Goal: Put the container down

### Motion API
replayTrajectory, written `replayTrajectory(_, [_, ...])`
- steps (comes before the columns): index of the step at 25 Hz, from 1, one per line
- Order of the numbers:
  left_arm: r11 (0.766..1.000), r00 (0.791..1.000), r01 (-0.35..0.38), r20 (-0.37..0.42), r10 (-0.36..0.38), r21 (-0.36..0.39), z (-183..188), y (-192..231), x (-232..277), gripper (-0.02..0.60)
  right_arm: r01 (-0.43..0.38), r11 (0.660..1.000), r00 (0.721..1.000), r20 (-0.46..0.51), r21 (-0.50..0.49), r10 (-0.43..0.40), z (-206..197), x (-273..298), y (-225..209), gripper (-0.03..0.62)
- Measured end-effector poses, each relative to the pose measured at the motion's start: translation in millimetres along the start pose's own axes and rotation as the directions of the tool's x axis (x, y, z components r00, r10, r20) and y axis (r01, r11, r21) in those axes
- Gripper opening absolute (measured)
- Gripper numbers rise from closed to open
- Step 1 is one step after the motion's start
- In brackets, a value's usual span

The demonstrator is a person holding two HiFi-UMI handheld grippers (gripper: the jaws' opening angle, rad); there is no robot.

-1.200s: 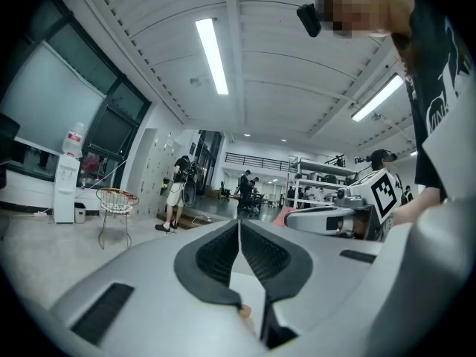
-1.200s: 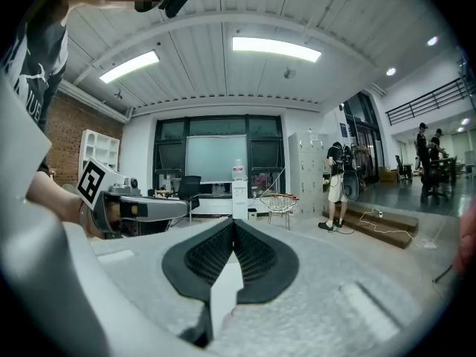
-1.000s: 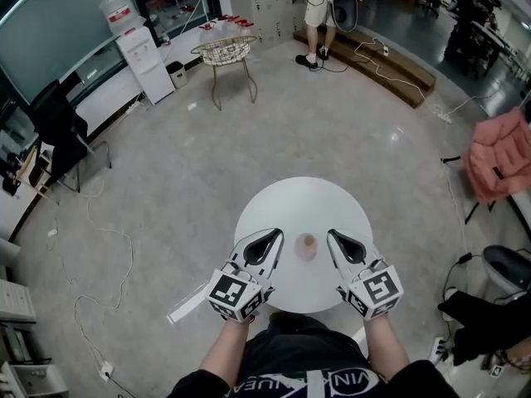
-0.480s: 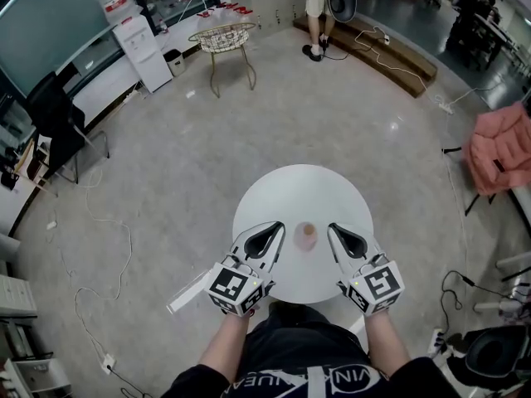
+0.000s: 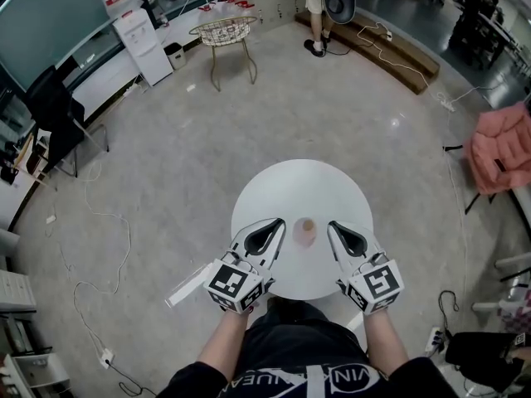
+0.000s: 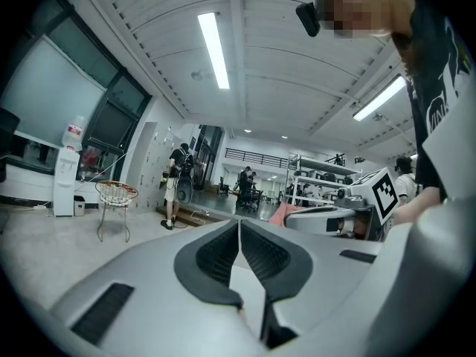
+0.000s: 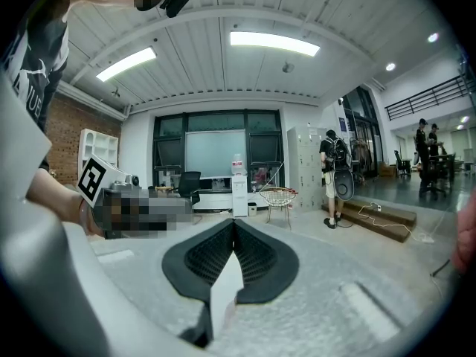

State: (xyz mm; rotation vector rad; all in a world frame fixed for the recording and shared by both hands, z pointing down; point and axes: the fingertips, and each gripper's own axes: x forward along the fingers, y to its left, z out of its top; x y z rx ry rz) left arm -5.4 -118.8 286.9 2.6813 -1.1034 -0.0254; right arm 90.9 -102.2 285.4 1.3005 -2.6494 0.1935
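A small pink container [image 5: 307, 231] stands upright near the middle of the round white table [image 5: 299, 177]. My two grippers lie on either side of it and do not touch it. The left gripper [image 5: 270, 232] is just left of the container, with its jaws shut and nothing between them. The right gripper [image 5: 342, 235] is just right of it, also shut and empty. In the left gripper view the left gripper's [image 6: 239, 229] dark pads meet. In the right gripper view the right gripper's [image 7: 233, 229] pads meet too. The container does not show in either gripper view.
The table stands on a grey floor with loose cables [image 5: 108, 247]. A wire chair [image 5: 224, 36] and a water dispenser [image 5: 133, 36] are far back left, and a black chair [image 5: 54, 114] is at the left. A person [image 5: 315, 7] stands at the back, and a pink jacket [image 5: 498, 152] hangs at the right.
Both grippers and the container keep their places on the table. Only the head view has drifted a little.
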Motion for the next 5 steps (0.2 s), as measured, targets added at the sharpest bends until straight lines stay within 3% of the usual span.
replayTrajectory(5, [1.0,1.0,-0.006,-0.006,0.006,0.001,-3.4,3.0,5.8,0.015,0.0,1.0,1.0,-0.003,0.001,0.0,-3.8,3.8,-6.4,0.006])
